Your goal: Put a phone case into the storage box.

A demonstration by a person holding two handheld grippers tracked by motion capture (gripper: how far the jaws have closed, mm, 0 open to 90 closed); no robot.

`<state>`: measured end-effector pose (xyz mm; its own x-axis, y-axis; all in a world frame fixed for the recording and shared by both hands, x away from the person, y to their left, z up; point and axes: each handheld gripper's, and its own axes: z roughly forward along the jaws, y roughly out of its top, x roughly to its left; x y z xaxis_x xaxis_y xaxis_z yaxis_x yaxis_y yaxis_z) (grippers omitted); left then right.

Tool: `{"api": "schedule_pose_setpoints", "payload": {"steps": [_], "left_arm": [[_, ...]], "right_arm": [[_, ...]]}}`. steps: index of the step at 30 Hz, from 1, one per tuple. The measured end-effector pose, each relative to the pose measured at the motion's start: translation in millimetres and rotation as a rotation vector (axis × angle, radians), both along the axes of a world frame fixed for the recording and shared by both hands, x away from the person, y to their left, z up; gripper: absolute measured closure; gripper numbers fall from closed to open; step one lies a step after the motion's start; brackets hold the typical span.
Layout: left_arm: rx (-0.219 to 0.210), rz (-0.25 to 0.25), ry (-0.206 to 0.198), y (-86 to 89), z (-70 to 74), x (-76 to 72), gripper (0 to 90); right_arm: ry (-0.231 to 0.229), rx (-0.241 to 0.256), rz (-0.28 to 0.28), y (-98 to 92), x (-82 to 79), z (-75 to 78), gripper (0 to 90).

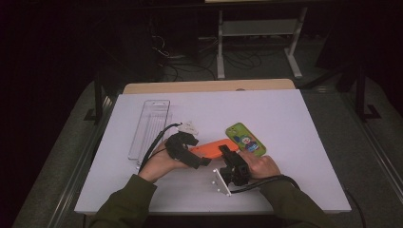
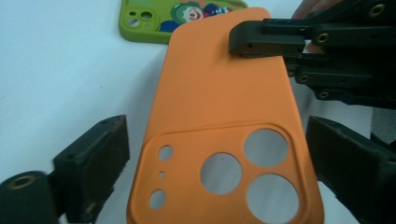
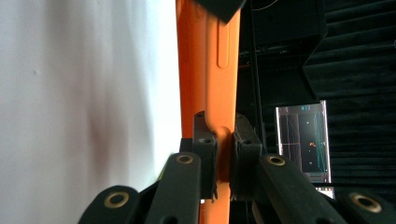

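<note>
Orange phone case [image 2: 219,135] held just above the white table [image 1: 285,118], near its front-centre, back face toward the left gripper's camera, camera cut-outs at the near end. In the high view the case [image 1: 214,146] runs left-right between the two hands.

Right gripper [image 3: 223,140]: jaws closed together on the case's thin edge; in the right gripper view the case [image 3: 208,70] stands edge-on and runs straight away from the jaws, long axis in line with the gripper. This gripper carries the case. In the high view it [image 1: 228,154] sits at the case's right end.

Left gripper [image 2: 219,154]: jaws spread apart, one on each long side of the cut-out end, neither pad touching as far as I can tell. The case lies directly ahead and between them, long axis pointing away from the gripper. In the high view it [image 1: 197,159] is at the case's left end.

Judgement: the left gripper needs only to close across the width to take the near end.

Surroundings: green cartoon phone case [image 1: 245,138] flat on the table just behind the right hand; clear plastic tray [image 1: 149,128] well off to the left.
</note>
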<state>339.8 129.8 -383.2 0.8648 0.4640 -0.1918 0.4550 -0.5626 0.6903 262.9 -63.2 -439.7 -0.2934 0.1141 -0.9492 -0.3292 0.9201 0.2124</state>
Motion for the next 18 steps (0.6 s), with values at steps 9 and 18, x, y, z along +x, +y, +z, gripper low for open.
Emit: {"api": "schedule_pose_setpoints", "payload": {"steps": [9,18], "left_arm": [[-0.048,-0.033,-0.026,9.6,7.6,0.0,0.0],[-0.076,-0.017,-0.046,27.4,18.8,2.4,0.0]], "right_arm": [[0.021,0.002,-0.022,-1.0,2.1,0.8,82.0],[0.121,0.074,-0.092,-6.2,7.6,1.1,81.8]]}}
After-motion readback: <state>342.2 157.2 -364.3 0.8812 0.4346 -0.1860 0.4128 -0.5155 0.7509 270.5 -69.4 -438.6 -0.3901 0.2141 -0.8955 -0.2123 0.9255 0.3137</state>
